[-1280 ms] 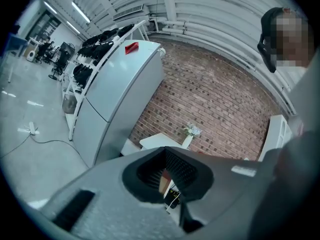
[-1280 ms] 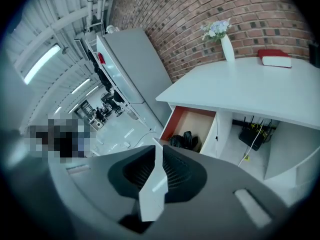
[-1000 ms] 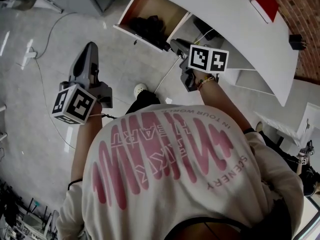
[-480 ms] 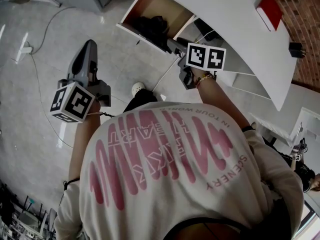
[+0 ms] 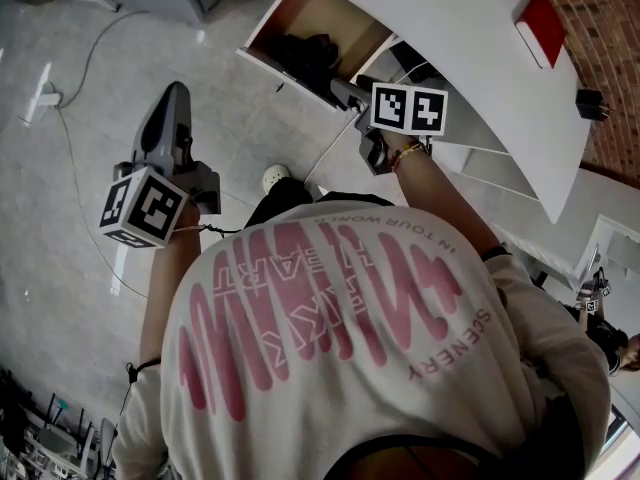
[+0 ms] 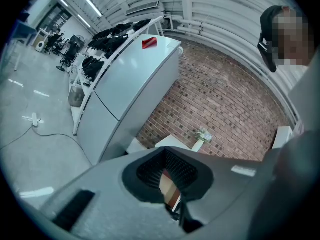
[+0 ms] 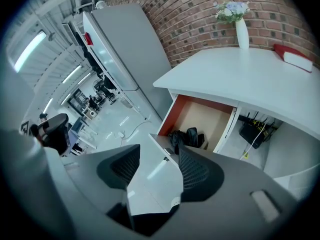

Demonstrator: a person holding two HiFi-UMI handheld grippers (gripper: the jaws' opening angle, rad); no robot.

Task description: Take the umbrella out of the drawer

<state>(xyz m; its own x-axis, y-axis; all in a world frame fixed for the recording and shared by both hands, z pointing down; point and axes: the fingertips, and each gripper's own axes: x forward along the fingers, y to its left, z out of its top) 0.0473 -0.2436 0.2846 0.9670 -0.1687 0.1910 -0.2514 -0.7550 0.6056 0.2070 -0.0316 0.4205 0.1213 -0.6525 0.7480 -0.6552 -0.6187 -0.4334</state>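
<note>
The drawer (image 5: 325, 13) of the white desk stands pulled open, its inside brown. A black folded umbrella (image 5: 305, 53) lies in it, and the right gripper view shows the umbrella (image 7: 187, 138) near the drawer's (image 7: 202, 115) front. My right gripper (image 5: 342, 92) hovers just before the drawer front, pointing down at it. Its jaws have just been opening and stand open in the right gripper (image 7: 159, 153) view, with nothing between them. My left gripper (image 5: 177, 103) is out over the floor, left of the drawer. The left gripper (image 6: 165, 151) has its tips together, holding nothing.
A red book (image 5: 532, 16) and a vase with flowers (image 7: 241, 29) sit on the desk top (image 5: 450, 28). A black box with cables (image 7: 252, 131) fills the compartment right of the drawer. A tall grey cabinet (image 7: 127, 54) stands left of it. A cable and power strip (image 5: 42, 96) lie on the floor.
Both grippers have crept a little closer to the open drawer, the right one now nearly at its front edge. The umbrella has not moved.
</note>
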